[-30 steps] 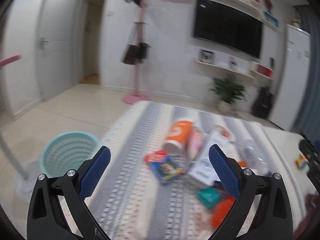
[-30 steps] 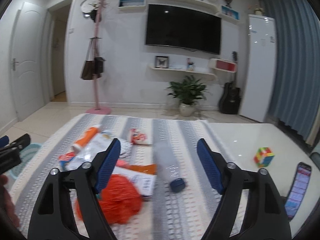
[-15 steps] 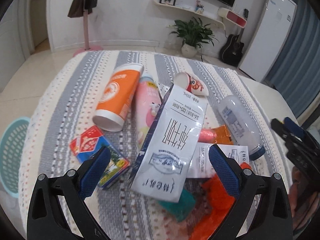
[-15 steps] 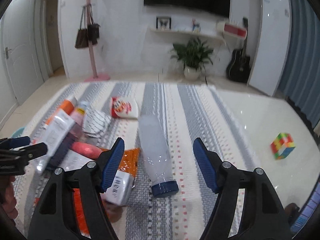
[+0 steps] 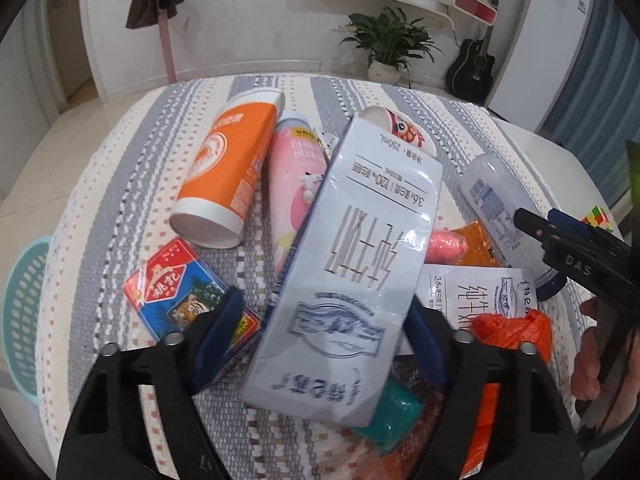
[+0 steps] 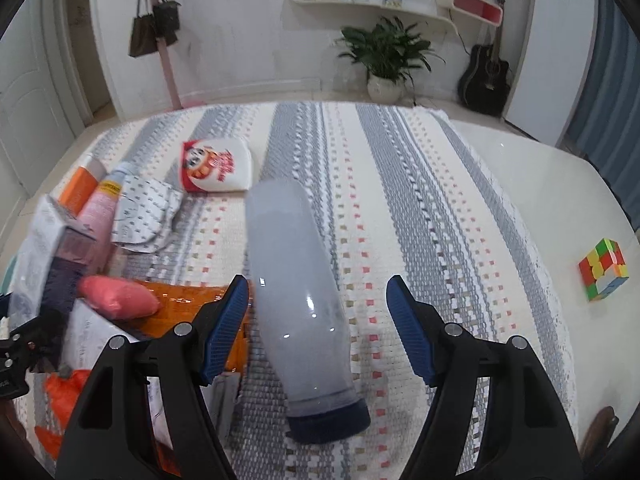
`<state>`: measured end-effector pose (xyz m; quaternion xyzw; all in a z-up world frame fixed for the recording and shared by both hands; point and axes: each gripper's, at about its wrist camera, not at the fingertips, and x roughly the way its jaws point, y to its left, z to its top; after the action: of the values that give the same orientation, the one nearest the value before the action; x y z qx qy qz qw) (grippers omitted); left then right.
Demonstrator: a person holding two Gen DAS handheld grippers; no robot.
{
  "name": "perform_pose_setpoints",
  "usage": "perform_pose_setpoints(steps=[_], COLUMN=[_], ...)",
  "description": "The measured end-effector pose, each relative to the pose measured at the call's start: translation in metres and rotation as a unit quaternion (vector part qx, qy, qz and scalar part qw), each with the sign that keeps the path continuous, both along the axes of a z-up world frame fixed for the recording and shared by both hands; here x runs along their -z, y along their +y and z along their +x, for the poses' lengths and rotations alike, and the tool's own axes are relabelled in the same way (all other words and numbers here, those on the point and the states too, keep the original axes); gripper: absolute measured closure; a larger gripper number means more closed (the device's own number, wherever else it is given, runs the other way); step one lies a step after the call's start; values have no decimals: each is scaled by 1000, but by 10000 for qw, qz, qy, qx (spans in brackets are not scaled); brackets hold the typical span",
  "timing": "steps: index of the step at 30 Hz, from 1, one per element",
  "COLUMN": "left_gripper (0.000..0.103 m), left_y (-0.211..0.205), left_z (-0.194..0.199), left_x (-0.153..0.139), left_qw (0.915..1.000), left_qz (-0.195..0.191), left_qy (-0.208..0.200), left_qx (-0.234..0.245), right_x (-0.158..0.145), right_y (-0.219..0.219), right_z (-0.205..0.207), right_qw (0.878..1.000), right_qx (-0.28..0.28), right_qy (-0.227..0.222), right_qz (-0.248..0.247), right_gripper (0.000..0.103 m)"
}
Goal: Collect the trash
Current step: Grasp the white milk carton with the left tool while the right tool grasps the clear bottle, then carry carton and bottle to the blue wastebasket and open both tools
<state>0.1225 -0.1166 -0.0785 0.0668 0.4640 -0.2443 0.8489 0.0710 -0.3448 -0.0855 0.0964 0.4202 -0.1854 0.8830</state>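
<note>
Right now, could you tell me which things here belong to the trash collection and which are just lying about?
For the job:
- white milk carton
- clear bottle
- orange tube
- pink bottle
- red-blue box
- orange plastic bag
- teal basket

Lying about:
- puzzle cube
- guitar
- potted plant

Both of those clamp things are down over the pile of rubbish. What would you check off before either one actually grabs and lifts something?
1. White milk carton sits between the left tool fingers: ok; the jaws are closing on it.
2. Left pads pressing firmly on the carton: cannot tell.
3. Clear bottle lies between the right tool fingers: ok, off-centre, nearer one finger.
4. Right tool gripping the bottle: not ok; a gap shows on both sides.
5. The two tools apart from each other: ok.
6. Teal basket in sight for dropping trash: ok, on the floor beside the table.
</note>
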Motion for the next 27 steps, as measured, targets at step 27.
perform_pose_setpoints(steps=[27], left_gripper=[50], left_y=[194], left_z=[-6], left_x=[-112], left_qw=[9712], left_qz=[-1490], left_qy=[-1102], left_qx=[-1500], right_x=[-140], right_y=[202], right_z=[26], right_qw=[9734], right_qx=[-1829], right_qy=[-1383], right_qz=[-4], right_gripper=[57])
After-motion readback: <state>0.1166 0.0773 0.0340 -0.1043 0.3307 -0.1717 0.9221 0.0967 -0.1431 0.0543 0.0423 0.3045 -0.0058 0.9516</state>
